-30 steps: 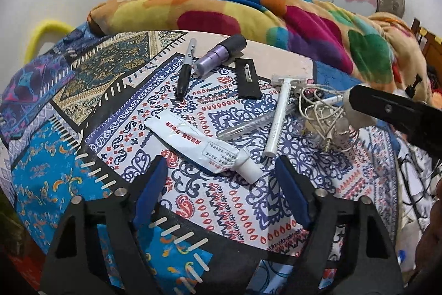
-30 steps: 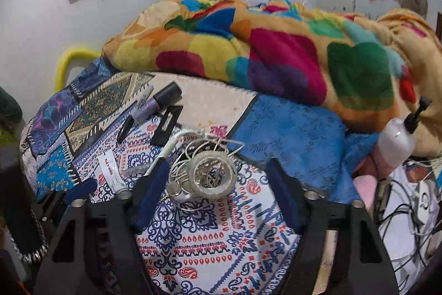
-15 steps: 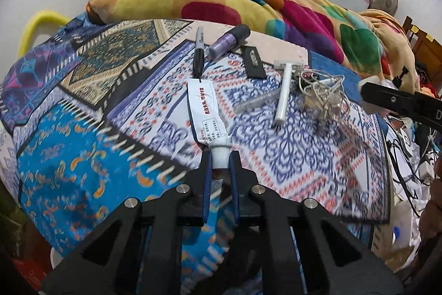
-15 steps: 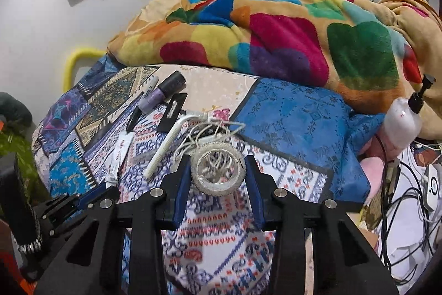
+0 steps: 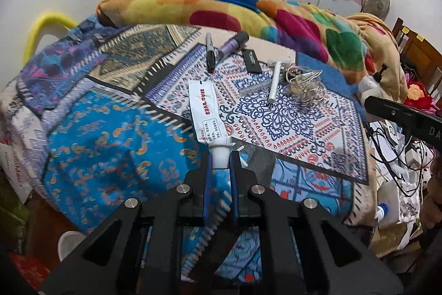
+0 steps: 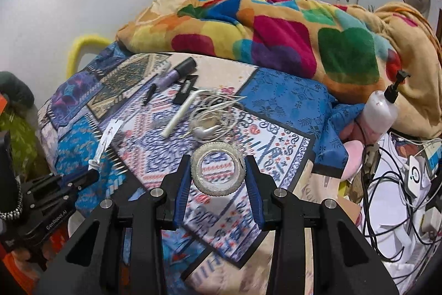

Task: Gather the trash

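Note:
My left gripper (image 5: 221, 159) is shut on the cap end of a flattened white tube (image 5: 205, 112), lifted off the patterned bedspread (image 5: 110, 129). It also shows in the right wrist view (image 6: 106, 140) with the left gripper (image 6: 92, 173) below it. My right gripper (image 6: 218, 173) is shut on a clear tape ring (image 6: 217, 169), held above the bed's edge. On the bed lie a white razor (image 5: 275, 82), tangled white earphones (image 5: 304, 82), a black marker (image 5: 210, 51), a purple bottle (image 5: 232, 44) and a flat black piece (image 5: 251, 60).
A rumpled multicoloured blanket (image 5: 248, 10) covers the far side of the bed. A pump bottle (image 6: 382, 107) stands at the right edge. Cables and chargers (image 6: 400, 184) lie on the floor to the right. A yellow bed rail (image 5: 44, 29) is at the left.
My left gripper closed on the tube's cap and pulled it up and back from the bed. My right gripper closed on the tape ring and drew it away from the earphones.

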A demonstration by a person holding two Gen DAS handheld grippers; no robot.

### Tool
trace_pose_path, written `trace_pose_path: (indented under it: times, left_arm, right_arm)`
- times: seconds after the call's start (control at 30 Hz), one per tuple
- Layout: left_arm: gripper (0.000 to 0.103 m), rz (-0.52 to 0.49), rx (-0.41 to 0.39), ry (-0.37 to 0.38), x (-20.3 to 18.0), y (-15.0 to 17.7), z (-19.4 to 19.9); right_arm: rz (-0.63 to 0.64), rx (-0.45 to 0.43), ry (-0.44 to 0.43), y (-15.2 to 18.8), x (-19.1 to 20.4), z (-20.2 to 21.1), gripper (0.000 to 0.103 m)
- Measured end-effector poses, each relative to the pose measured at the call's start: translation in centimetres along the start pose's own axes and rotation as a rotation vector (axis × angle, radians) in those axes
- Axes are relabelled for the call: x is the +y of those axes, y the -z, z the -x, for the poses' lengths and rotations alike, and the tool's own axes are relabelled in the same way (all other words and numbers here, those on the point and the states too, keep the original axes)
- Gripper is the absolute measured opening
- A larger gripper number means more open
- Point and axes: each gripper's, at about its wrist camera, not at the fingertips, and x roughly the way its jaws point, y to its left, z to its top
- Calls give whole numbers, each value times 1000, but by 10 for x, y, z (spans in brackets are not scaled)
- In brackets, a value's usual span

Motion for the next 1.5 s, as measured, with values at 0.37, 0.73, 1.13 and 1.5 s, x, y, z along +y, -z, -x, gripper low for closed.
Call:
trace_pose_path:
  times: [0.37, 0.73, 1.13, 1.5]
  left_arm:
    - [11, 23, -120, -52, 33, 11, 100]
    - [11, 104, -167, -153, 105, 53, 181]
    - [11, 236, -123, -277, 202, 124, 228]
    - [11, 355, 26, -291, 280, 193, 199]
  right_arm:
    - [65, -46, -78, 3, 67, 48, 35]
    - [202, -96, -157, 10, 169, 85, 35]
    - [360, -45, -275, 41, 285, 77, 35]
    - [470, 123, -355, 82, 375, 22, 35]
